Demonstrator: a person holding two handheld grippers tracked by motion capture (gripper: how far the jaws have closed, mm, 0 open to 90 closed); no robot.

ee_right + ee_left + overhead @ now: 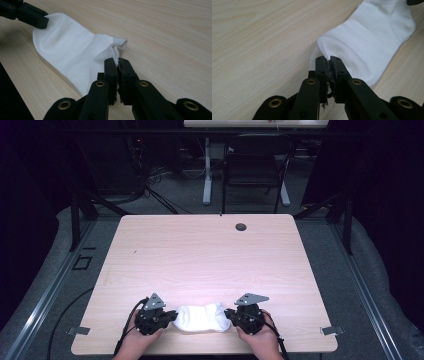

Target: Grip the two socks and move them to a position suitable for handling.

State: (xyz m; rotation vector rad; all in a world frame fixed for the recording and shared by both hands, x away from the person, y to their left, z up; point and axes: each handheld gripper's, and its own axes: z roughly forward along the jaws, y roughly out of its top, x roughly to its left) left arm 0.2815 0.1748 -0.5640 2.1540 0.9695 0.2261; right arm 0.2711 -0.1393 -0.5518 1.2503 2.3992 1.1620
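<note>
A white sock (200,317) lies flat near the front edge of the light wooden table (210,255), stretched between the two hand-held grippers. My left gripper (174,314) is at the sock's left end. In the left gripper view its jaws (329,58) stand nearly together, pinching the edge of the sock (367,42) at their tips. My right gripper (227,314) is at the other end. Its jaws (117,60) are shut on a bunched bit of the sock's (70,52) edge. The left gripper (37,21) also appears far off in the right gripper view.
A round cable hole (241,226) sits near the table's far edge. Behind the table stand a dark chair (255,165) and a white table leg (207,170). Bare tabletop stretches from the sock to the far edge.
</note>
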